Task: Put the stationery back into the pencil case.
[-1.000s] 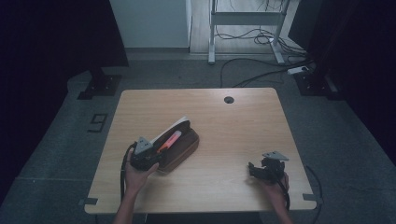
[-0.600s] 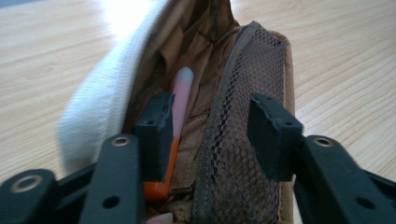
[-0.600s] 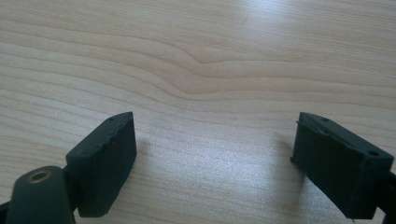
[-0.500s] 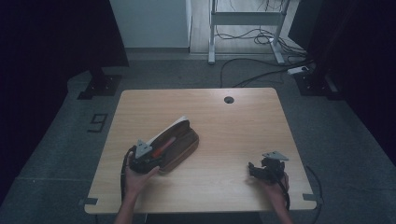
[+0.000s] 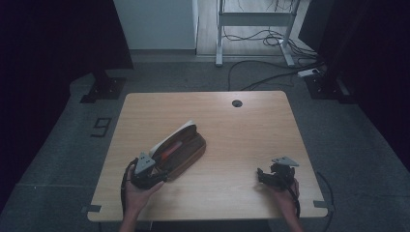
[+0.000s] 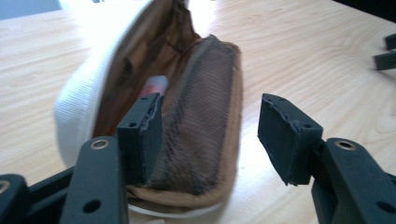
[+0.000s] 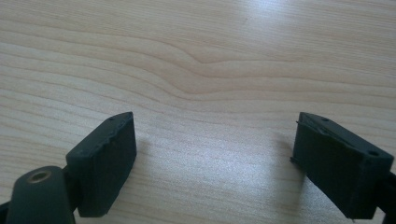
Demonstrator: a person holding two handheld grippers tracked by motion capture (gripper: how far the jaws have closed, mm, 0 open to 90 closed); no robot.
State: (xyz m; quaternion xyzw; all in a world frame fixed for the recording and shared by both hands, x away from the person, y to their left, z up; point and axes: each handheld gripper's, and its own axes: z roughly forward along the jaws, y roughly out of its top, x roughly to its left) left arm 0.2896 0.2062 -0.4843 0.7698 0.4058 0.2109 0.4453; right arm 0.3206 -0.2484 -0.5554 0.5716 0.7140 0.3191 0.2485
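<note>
Left gripper (image 6: 210, 133) at the near end of a brown pouch (image 6: 203, 116), jaws apart: one jaw inside the unzipped mouth, the other outside on the counter (image 6: 327, 70), the pouch's brown side wall between them. Not clamped on it. Pouch lying open on its side, cream edge (image 6: 77, 100) to the far side of the opening, a red and white item (image 6: 156, 85) deep inside, too blurred to identify. From above, same gripper (image 5: 145, 171) held in the left hand (image 5: 135, 195) at the counter's near left, pouch (image 5: 181, 150) slanting away from it toward the middle.

Right gripper (image 7: 215, 158) low over bare wood, jaws wide apart, holding nothing. From above, right gripper (image 5: 275, 175) near the front right edge, well apart from the pouch.

Round cable hole (image 5: 237, 103) near the far edge. Beyond the counter, dark floor with cables (image 5: 270, 77) and a metal desk frame (image 5: 251, 19).
</note>
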